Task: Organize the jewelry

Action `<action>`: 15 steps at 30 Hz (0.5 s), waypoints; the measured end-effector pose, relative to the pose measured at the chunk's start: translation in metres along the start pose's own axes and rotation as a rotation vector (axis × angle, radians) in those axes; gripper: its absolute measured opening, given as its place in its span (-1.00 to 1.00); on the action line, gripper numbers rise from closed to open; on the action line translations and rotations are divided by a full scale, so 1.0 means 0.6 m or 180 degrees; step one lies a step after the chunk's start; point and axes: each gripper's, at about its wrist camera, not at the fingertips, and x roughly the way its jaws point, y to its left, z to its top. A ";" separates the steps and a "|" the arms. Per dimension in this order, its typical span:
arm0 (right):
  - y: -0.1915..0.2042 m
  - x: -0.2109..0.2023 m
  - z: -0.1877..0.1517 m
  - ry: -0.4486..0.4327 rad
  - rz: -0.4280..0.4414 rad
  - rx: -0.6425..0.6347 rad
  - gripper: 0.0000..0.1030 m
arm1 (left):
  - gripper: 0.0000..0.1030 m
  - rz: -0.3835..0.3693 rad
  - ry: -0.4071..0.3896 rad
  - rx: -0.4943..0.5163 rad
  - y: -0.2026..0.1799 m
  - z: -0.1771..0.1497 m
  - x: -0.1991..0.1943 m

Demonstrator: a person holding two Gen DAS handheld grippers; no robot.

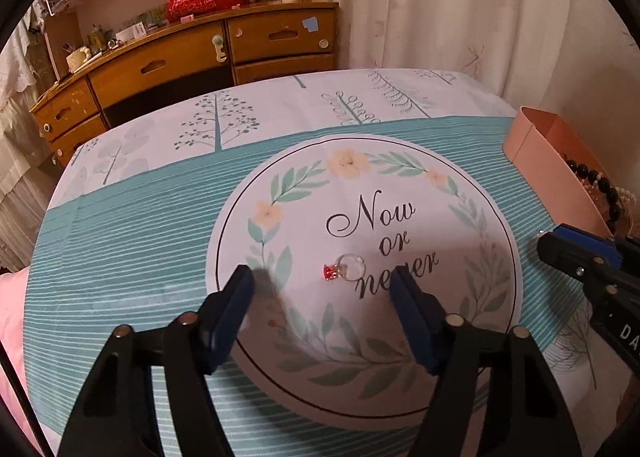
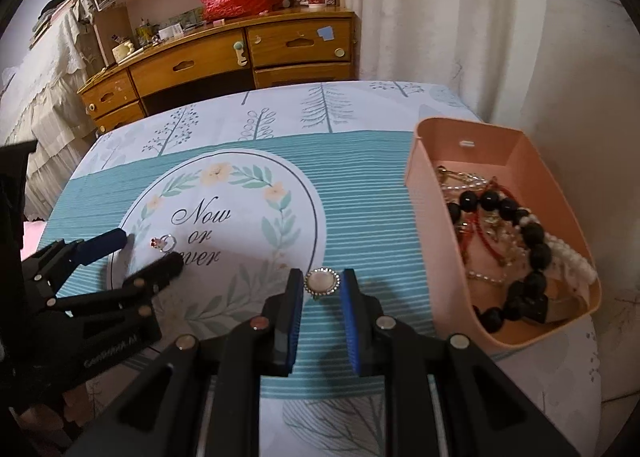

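Observation:
A silver ring with a red stone lies on the round "Now or never" print of the tablecloth. My left gripper is open, its fingers either side of the ring and just short of it; it also shows in the right wrist view. My right gripper is shut on a pale round-stone ring held between the fingertips just above the cloth. A pink box to the right holds black bead bracelets, pearls and red cords.
The teal striped tablecloth covers the table. The pink box stands at the table's right edge. A wooden dresser with a red bag stands behind, curtains at the back right.

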 end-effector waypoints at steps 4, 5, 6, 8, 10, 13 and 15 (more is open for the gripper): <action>-0.005 -0.008 -0.003 -0.0012 -0.0014 0.0053 -0.64 | -0.24 -0.0055 -0.0032 0.0065 -0.004 0.004 -0.003; -0.006 -0.010 -0.004 -0.0009 -0.0012 0.0059 -0.64 | -0.34 -0.0056 -0.0038 0.0083 -0.006 0.004 -0.005; -0.005 -0.012 -0.005 0.0000 -0.0022 0.0060 -0.64 | -0.36 -0.0055 -0.0040 0.0095 -0.008 0.004 -0.004; -0.004 -0.018 -0.005 -0.0008 -0.0026 0.0059 -0.64 | -0.53 -0.0059 -0.0043 0.0108 -0.013 0.005 -0.004; -0.003 -0.029 -0.006 -0.0042 -0.0011 0.0066 -0.64 | -0.69 -0.0059 -0.0049 0.0100 -0.017 0.006 -0.003; -0.003 -0.040 -0.009 -0.0079 0.0004 0.0060 -0.64 | -0.84 -0.0072 -0.0050 0.0101 -0.022 0.007 -0.002; -0.003 -0.045 -0.011 -0.0094 0.0009 0.0053 -0.64 | -0.89 -0.0082 -0.0050 0.0106 -0.022 0.007 -0.002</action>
